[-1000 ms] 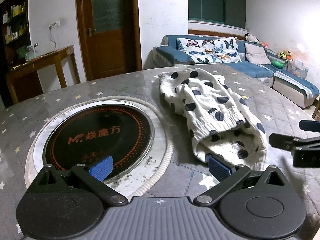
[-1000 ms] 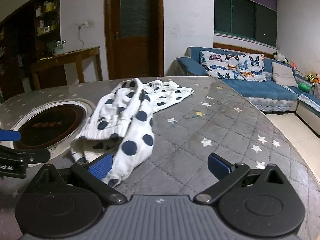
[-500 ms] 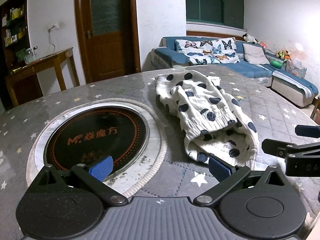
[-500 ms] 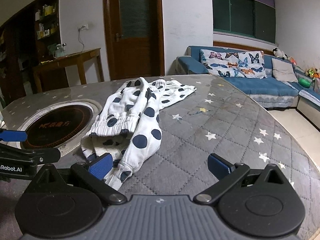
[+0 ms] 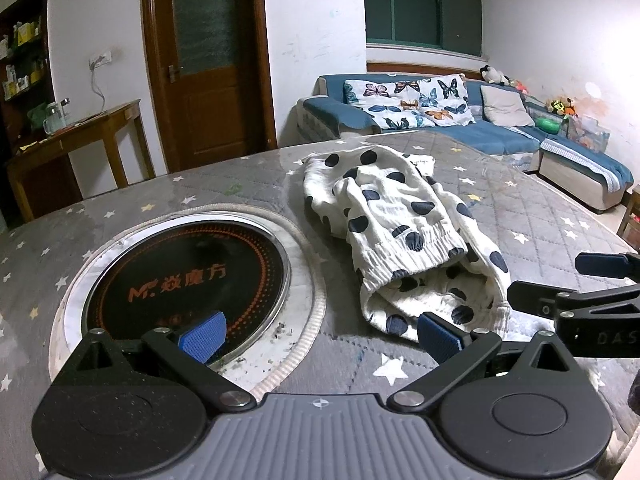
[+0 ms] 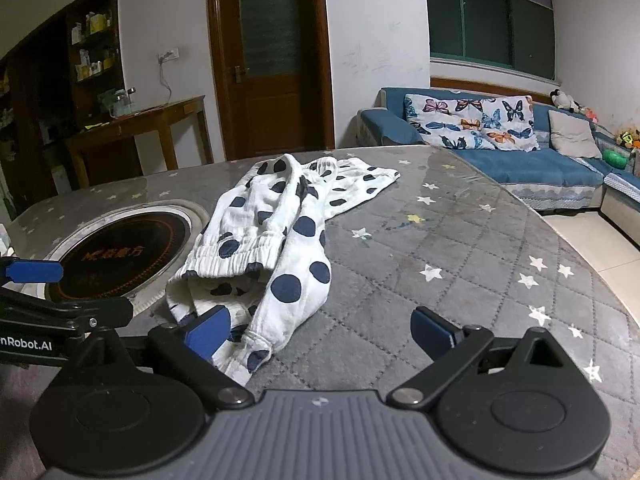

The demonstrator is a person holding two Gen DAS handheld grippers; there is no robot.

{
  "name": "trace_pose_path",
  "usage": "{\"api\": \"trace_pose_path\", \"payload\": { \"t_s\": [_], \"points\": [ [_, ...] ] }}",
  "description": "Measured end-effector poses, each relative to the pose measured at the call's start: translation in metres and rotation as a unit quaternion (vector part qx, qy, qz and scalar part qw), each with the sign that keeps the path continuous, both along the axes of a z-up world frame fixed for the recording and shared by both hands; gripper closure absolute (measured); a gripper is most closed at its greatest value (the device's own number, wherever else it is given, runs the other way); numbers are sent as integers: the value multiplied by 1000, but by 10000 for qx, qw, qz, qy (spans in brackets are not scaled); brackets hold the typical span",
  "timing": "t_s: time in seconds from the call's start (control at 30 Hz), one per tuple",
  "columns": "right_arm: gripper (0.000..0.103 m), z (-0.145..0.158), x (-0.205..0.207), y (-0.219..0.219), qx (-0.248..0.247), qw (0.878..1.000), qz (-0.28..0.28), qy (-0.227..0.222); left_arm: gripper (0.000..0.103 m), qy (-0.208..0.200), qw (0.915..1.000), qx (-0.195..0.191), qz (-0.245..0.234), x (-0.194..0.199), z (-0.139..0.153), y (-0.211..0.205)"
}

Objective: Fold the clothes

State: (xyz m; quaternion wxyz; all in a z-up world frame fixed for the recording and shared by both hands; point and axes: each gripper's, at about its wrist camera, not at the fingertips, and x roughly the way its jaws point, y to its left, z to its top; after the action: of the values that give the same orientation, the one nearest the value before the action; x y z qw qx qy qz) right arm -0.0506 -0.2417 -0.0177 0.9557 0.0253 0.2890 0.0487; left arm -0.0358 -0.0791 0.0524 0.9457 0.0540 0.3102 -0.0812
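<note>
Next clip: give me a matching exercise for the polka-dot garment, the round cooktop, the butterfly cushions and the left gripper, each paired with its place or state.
Things:
1. polka-dot garment
2. round cooktop
3. butterfly cushions
4. left gripper

Places or states:
A. open, holding nothing
B. on the blue sofa
C. crumpled on the quilted table cover
D. set into the table, left of the garment

Pairs: 1-C, 2-D, 3-B, 4-A

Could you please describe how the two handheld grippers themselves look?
Both the left gripper and the right gripper match: ribbed grey body, black disc-shaped housings, black linkage arms with silver rivets, blue textured pads. White lettering marks their sides. No cables or sleeves visible.
</note>
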Motion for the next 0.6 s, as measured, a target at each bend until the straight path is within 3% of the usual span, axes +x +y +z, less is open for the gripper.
{"api": "trace_pose_path", "payload": {
  "t_s": [0.2, 0.6],
  "points": [
    [11, -4, 8, 2, 9, 9999, 83, 86, 0, 14, 10000, 22, -60, 7, 2, -2],
    [35, -17, 22, -6, 378, 9984, 195, 381, 1, 25, 9983, -210, -542, 33, 17, -27]
  ]
}}
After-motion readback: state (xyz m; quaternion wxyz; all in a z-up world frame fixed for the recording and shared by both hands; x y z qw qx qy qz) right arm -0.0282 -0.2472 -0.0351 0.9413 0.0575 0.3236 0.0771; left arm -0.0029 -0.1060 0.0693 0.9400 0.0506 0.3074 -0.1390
